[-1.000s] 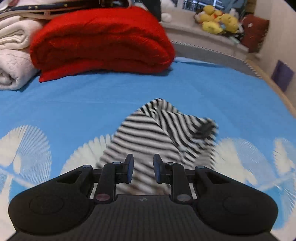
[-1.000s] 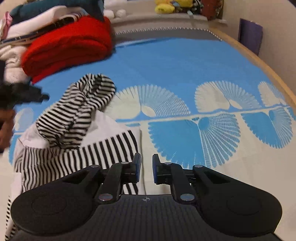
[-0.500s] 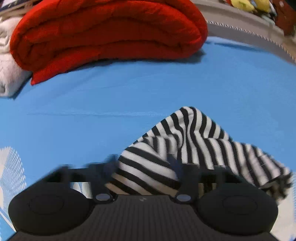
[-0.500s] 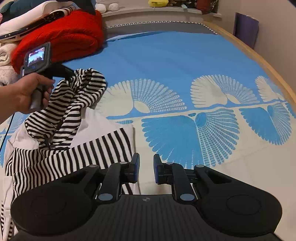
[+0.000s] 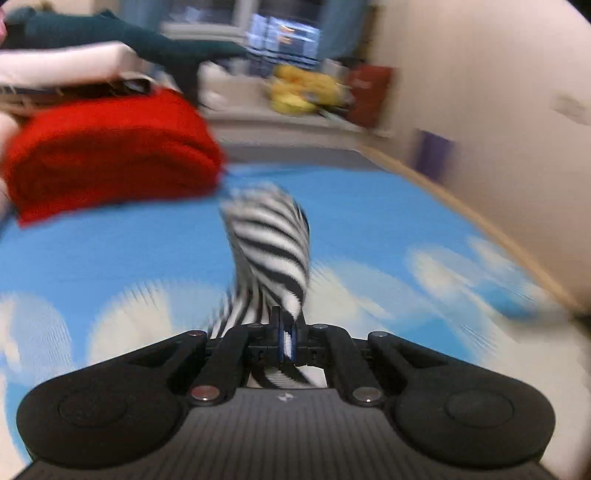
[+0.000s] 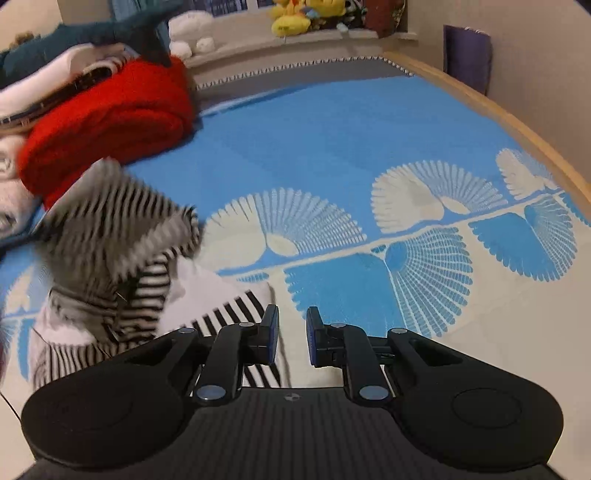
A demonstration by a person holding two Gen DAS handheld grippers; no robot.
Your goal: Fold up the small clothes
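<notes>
A small black-and-white striped garment (image 6: 122, 258) lies crumpled on the blue bedspread (image 6: 332, 147) at the left of the right wrist view, its upper part blurred by motion. My left gripper (image 5: 286, 338) is shut on a fold of this striped garment (image 5: 269, 243) and holds it lifted, the cloth twisting away in front of the jaws. My right gripper (image 6: 291, 338) is open and empty, just right of the garment's striped hem (image 6: 236, 314), above the bedspread.
A folded red blanket (image 6: 110, 122) and a stack of white and dark linens (image 6: 55, 66) sit at the back left. Yellow plush toys (image 6: 295, 18) line a ledge behind the bed. The wooden bed edge (image 6: 517, 122) and wall run along the right.
My left gripper has closed on the striped garment and lifted it up off the bedspread. The right gripper has stayed open and has barely moved.
</notes>
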